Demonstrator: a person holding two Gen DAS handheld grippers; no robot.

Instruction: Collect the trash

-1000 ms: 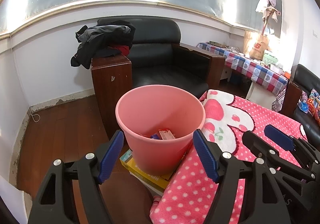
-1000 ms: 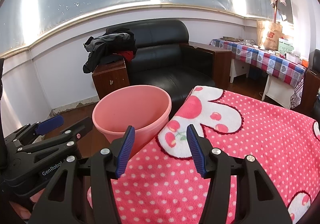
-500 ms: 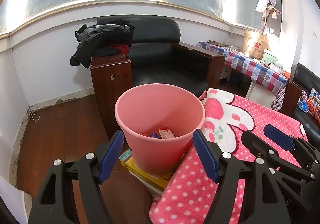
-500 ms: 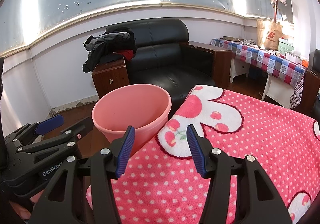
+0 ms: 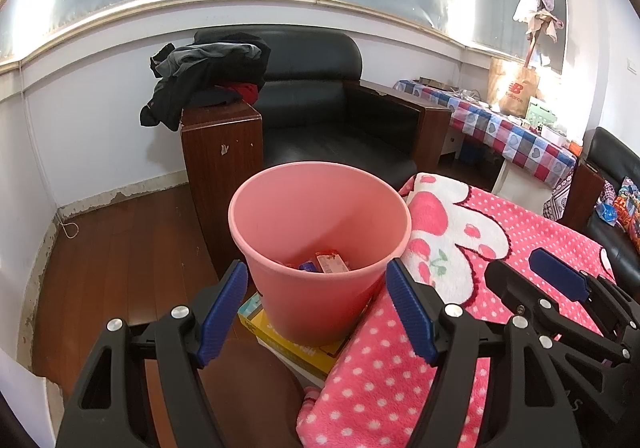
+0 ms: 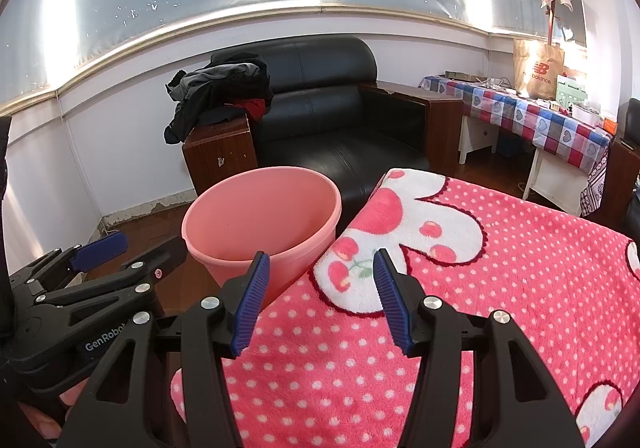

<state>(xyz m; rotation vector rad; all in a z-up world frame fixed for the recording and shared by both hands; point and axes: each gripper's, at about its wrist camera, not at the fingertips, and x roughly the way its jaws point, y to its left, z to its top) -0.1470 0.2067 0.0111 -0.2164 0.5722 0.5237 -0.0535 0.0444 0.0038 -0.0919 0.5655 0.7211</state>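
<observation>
A pink plastic bin point(image 5: 320, 240) stands on a yellow box point(image 5: 288, 340) beside the pink polka-dot blanket point(image 5: 400, 380). Small wrappers point(image 5: 324, 264) lie in its bottom. My left gripper point(image 5: 318, 308) is open and empty, its jaws either side of the bin's near wall. My right gripper point(image 6: 320, 296) is open and empty above the blanket point(image 6: 460, 288), just right of the bin point(image 6: 260, 220). Each gripper shows in the other's view: the right one point(image 5: 560, 288) and the left one point(image 6: 96, 260).
A black leather armchair point(image 5: 328, 120) with wooden arms stands behind the bin, dark clothes point(image 5: 200, 76) piled on its left arm. A table with a checked cloth point(image 5: 500, 128) and a paper bag point(image 5: 514, 92) is at the right. Wooden floor point(image 5: 120, 248) lies to the left.
Both grippers have drifted very slightly; the bin sits a touch higher in the left wrist view. Nothing was taken hold of or let go.
</observation>
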